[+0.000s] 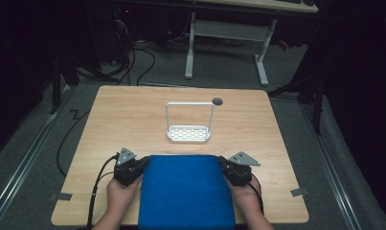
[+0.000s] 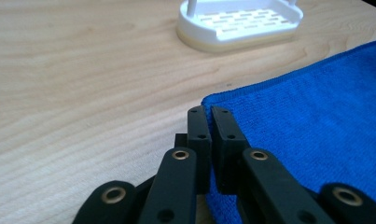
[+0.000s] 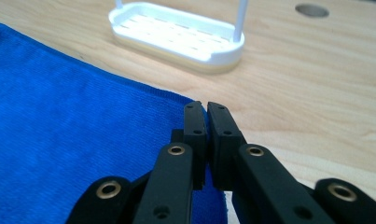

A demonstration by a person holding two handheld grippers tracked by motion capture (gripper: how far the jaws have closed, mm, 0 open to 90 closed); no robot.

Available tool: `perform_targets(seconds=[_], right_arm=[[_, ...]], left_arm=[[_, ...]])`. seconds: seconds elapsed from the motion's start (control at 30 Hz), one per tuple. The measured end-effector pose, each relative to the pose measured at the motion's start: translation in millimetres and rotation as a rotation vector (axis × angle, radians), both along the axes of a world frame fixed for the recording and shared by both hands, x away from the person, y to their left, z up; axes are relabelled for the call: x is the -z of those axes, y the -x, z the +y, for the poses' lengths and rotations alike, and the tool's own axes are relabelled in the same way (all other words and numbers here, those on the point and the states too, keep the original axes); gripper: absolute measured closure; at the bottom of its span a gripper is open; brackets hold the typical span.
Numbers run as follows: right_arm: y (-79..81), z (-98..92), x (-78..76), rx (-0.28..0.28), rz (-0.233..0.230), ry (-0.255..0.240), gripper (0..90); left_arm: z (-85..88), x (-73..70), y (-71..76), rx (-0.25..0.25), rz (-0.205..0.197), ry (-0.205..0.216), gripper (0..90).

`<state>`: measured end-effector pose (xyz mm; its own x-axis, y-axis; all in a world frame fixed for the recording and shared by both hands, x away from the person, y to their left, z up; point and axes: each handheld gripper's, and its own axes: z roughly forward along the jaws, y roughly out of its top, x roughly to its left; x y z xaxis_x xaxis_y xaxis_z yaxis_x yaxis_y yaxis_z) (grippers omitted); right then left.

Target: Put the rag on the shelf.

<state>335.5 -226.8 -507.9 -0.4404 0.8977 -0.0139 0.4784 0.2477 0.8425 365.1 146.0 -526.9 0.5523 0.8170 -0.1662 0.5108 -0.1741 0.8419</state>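
Blue cloth (image 1: 186, 191) btwn left tongs (image 1: 143, 163) & right tongs (image 1: 222, 163), 2 far corners pinched.

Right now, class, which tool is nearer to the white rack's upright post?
Right. The right tool sits at the cloth's far right corner, nearer the post; the left tool is at its far left corner.

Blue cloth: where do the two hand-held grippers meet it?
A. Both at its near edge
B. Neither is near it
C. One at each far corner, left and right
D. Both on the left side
C: in the high view the left hand-held gripper sits at the far left corner of the blue cloth, and the right hand-held gripper at the far right corner, jaws closed together.
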Motion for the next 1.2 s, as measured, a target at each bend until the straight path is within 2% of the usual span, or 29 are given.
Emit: perform_targets(seconds=[0.17, 0.2, 0.23, 0.3, 0.33, 0.37, 0.43, 0.57, 0.6, 0.63, 0.67, 0.73, 0.93, 1.13, 1.2], right_arm=[[3.3, 3.2, -6.5, -0.007, -0.051, -0.010, 87.6], [3.3, 3.2, -6.5, -0.007, -0.051, -0.010, 87.6], [5.4, 3.6, -10.9, -0.006, -0.088, -0.020, 87.6], [7.5, 3.6, -14.7, -0.001, -0.115, -0.034, 87.6], [7.5, 3.6, -14.7, -0.001, -0.115, -0.034, 87.6], [9.7, 4.1, -20.7, -0.004, -0.148, -0.047, 87.6], [10.8, 4.7, -23.1, -0.004, -0.160, -0.050, 87.6], [16.2, 7.7, -33.4, -0.022, -0.210, -0.065, 87.9], [16.2, 7.7, -33.4, -0.022, -0.210, -0.065, 87.9], [18.9, 9.3, -38.2, -0.030, -0.226, -0.076, 87.9], [18.9, 9.3, -38.2, -0.030, -0.226, -0.076, 87.9], [23.0, 11.8, -44.2, -0.041, -0.255, -0.074, 87.9], [28.6, 13.7, -53.9, -0.050, -0.298, -0.077, 87.9], [32.1, 11.6, -66.9, -0.044, -0.334, -0.110, 87.9], [32.4, 10.9, -69.4, -0.044, -0.340, -0.105, 88.0]], left_arm=[[3.7, -12.2, 9.3, -0.054, -0.082, 0.018, 87.2], [3.7, -12.2, 9.3, -0.054, -0.082, 0.018, 87.1], [5.9, -16.6, 12.2, -0.078, -0.111, 0.026, 87.2], [8.6, -21.8, 15.6, -0.105, -0.145, 0.039, 87.2], [8.6, -21.8, 15.6, -0.105, -0.145, 0.039, 87.2], [9.4, -24.5, 17.7, -0.119, -0.159, 0.049, 87.2], [9.4, -29.7, 22.4, -0.138, -0.192, 0.068, 87.2], [4.3, -41.9, 33.1, -0.141, -0.254, 0.088, 87.2], [4.3, -41.9, 33.1, -0.141, -0.254, 0.088, 87.3], [2.3, -46.1, 36.9, -0.142, -0.279, 0.086, 87.3], [2.3, -46.1, 36.9, -0.142, -0.279, 0.086, 87.3], [-1.0, -54.9, 44.2, -0.138, -0.321, 0.097, 87.3], [-6.1, -65.9, 52.2, -0.133, -0.370, 0.100, 87.3], [-6.7, -74.7, 50.6, -0.131, -0.382, 0.115, 87.3], [-6.0, -78.9, 49.0, -0.134, -0.389, 0.120, 87.4]])
